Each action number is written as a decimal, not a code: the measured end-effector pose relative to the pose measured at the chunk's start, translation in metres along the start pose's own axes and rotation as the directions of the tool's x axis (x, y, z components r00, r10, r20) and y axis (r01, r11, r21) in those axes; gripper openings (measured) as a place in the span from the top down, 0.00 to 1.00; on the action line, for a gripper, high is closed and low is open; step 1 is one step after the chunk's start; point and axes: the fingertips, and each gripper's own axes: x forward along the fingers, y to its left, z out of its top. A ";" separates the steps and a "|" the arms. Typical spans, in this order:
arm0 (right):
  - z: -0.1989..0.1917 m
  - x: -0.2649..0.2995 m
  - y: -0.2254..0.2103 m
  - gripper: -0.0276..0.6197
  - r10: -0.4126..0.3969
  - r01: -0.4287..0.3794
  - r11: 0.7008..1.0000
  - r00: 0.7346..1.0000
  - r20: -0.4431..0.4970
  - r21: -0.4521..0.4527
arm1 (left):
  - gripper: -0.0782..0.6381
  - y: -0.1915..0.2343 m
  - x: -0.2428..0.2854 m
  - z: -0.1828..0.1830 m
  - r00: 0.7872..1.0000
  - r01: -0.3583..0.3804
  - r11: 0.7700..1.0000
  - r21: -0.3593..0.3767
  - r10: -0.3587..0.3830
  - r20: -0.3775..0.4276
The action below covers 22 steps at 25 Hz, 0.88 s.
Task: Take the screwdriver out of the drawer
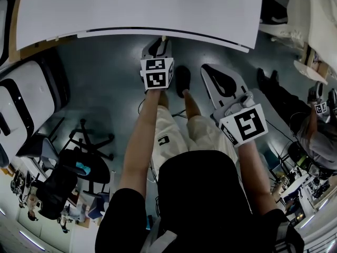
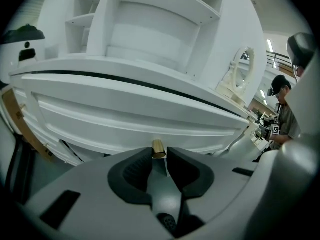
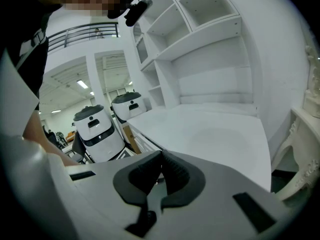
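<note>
No screwdriver shows in any view. The white desk (image 1: pixel 137 9) has a shut drawer (image 2: pixel 125 114) with a small brass knob (image 2: pixel 158 148) on its front. My left gripper (image 2: pixel 159 154) sits at that knob with its dark pads (image 2: pixel 137 171) pressed on either side of it. From the head view, the left gripper (image 1: pixel 159 42) reaches under the desk's front edge. My right gripper (image 1: pixel 209 69) hangs apart to the right, away from the desk. The right gripper (image 3: pixel 161 158) is shut with nothing between its pads.
White shelves (image 2: pixel 150 29) rise behind the desktop. An ornate white chair (image 2: pixel 242 76) stands at the desk's right end. A black office chair (image 1: pixel 79 162) is at the left. Two white robots (image 3: pixel 97 129) stand beyond. Another person (image 1: pixel 310 136) sits at the right.
</note>
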 end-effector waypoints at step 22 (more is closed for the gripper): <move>0.003 -0.006 0.004 0.93 0.015 -0.015 1.000 1.000 0.005 -0.003 | 0.77 0.000 -0.004 -0.001 0.999 -0.031 1.000 -0.002 0.031 -0.030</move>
